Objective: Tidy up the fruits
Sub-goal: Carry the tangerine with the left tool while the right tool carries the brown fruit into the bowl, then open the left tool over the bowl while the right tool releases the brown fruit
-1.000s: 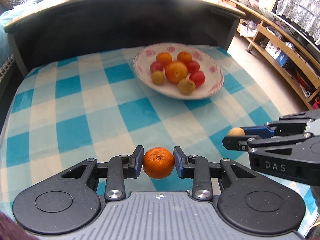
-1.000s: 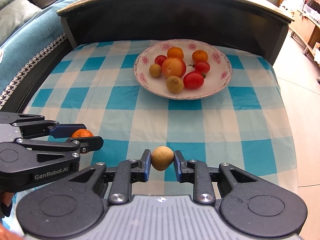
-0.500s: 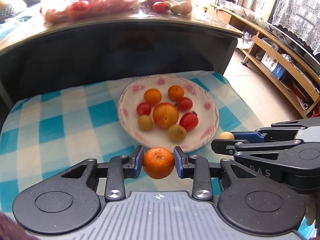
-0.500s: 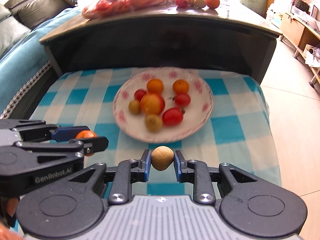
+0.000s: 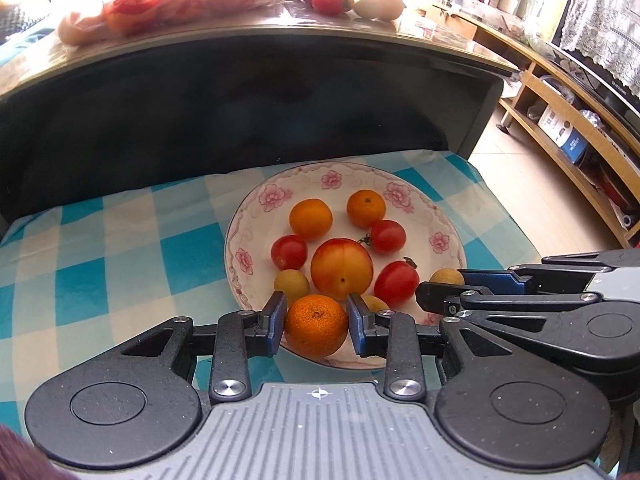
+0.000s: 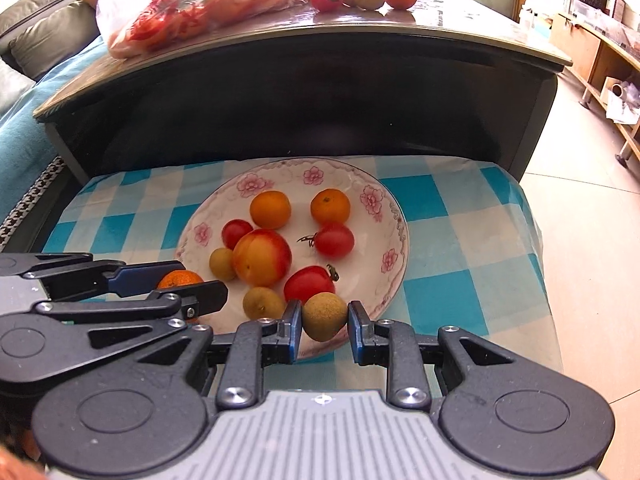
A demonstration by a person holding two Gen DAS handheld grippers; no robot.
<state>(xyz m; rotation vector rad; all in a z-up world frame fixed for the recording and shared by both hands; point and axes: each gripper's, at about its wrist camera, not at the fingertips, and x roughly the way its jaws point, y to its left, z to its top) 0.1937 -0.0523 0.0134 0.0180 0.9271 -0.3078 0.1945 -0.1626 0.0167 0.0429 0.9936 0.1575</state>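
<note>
The left gripper has its jaws pinched on a small mandarin, blue pads bearing on its opposite flanks across the widest part. The right gripper likewise clamps a tan, rough-skinned longan at its middle. Both fruits hang over the near rim of the flowered plate, the two grippers side by side.

The mandarin likely handles as light and slightly yielding — its dimpled peel gives the pads purchase, but hard squeezing would bruise it. The longan looks lighter and firmer, with a thin brittle shell; being small and round, it could pop out sideways if gripped off centre, so the hold across its equator seems right.

On the plate lie smooth, glossy cherry tomatoes, two more mandarins, a blushed nectarine in the middle, and other longans — all round and free to roll on the glazed ceramic. The plate sits on a blue-and-white checked cloth, soft and faintly creased. Behind it rises a dark worktop bearing a plastic bag of fruit and several loose fruits.
</note>
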